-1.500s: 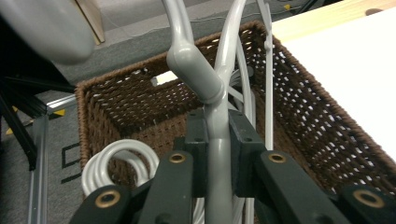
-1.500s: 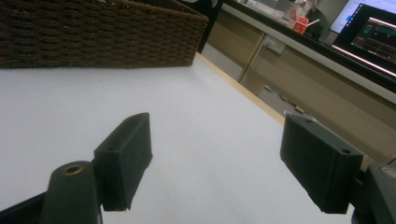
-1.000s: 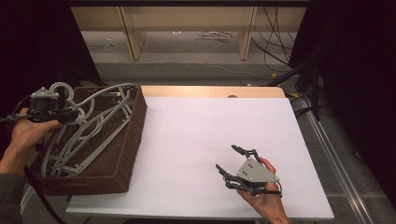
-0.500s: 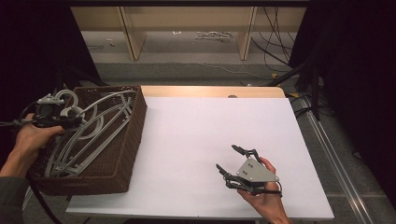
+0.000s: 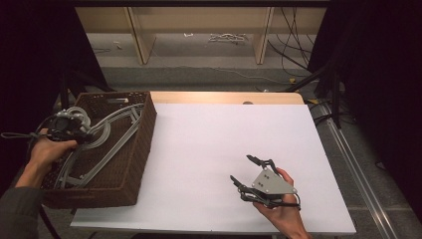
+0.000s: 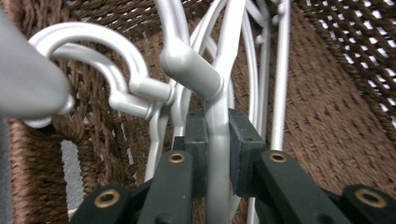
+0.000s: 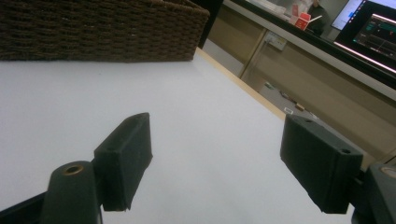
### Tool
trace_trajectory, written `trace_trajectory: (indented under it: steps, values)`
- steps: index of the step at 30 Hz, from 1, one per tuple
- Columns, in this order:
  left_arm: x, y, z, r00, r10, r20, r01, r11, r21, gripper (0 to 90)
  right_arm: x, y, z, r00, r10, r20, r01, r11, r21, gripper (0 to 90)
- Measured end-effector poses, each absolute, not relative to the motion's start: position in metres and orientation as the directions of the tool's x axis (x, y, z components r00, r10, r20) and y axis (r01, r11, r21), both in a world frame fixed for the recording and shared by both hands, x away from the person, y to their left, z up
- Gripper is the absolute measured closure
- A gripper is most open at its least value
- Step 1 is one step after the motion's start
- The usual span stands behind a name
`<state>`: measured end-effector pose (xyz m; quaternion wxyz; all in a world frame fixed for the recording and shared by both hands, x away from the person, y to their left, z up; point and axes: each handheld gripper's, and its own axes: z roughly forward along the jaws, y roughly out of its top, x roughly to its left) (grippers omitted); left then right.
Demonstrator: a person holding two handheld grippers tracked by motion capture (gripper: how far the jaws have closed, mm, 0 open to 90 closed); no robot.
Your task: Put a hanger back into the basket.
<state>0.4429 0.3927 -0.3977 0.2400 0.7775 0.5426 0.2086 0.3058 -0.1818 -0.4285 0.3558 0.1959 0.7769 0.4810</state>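
Silver hanger (image 6: 217, 116) clamped in left claw (image 6: 216, 154) over basket (image 5: 142, 144).

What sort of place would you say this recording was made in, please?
Probably a lab or workshop set up for recording. A white table stands between dark curtains, loose cables trail over the floor beyond, and computer monitors glow on a counter. A wicker basket of grey hangers is the work.

Hangers (image 5: 107, 130) lie in the basket (image 5: 142, 144) at the table's (image 5: 209, 149) left edge.
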Motion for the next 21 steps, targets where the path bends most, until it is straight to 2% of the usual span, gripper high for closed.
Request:
trace_trajectory:
  steps: [2, 6, 9, 12, 14, 21]
  values:
    - [0.444, 0.393, -0.402, 0.319, 0.945, 0.079, 0.754, -0.303, 0.583, 73.9, 0.306, -0.182, -0.429, -0.679, 0.636, -0.367, -0.034, 0.471, 0.881, 25.9]
    - [0.443, 0.395, -0.407, 0.285, 0.955, 0.085, 0.759, -0.279, 0.589, 71.5, 0.305, -0.182, -0.429, -0.678, 0.636, -0.368, -0.037, 0.471, 0.881, 25.9]
    - [0.44, 0.396, -0.405, 0.253, 0.96, 0.118, 0.764, -0.273, 0.584, 58.9, 0.306, -0.181, -0.429, -0.672, 0.647, -0.361, -0.035, 0.46, 0.887, 25.9]
    - [0.438, 0.398, -0.403, 0.215, 0.97, 0.117, 0.767, -0.242, 0.594, 50.7, 0.306, -0.182, -0.429, -0.673, 0.647, -0.358, -0.031, 0.459, 0.888, 25.9]
    - [0.435, 0.399, -0.399, 0.19, 0.975, 0.113, 0.757, -0.219, 0.615, 45.4, 0.306, -0.182, -0.429, -0.67, 0.65, -0.358, -0.032, 0.457, 0.889, 25.9]
    - [0.421, 0.394, -0.386, 0.183, 0.982, 0.041, 0.711, -0.161, 0.684, 37.9, 0.307, -0.182, -0.43, -0.674, 0.655, -0.342, -0.02, 0.446, 0.895, 25.9]
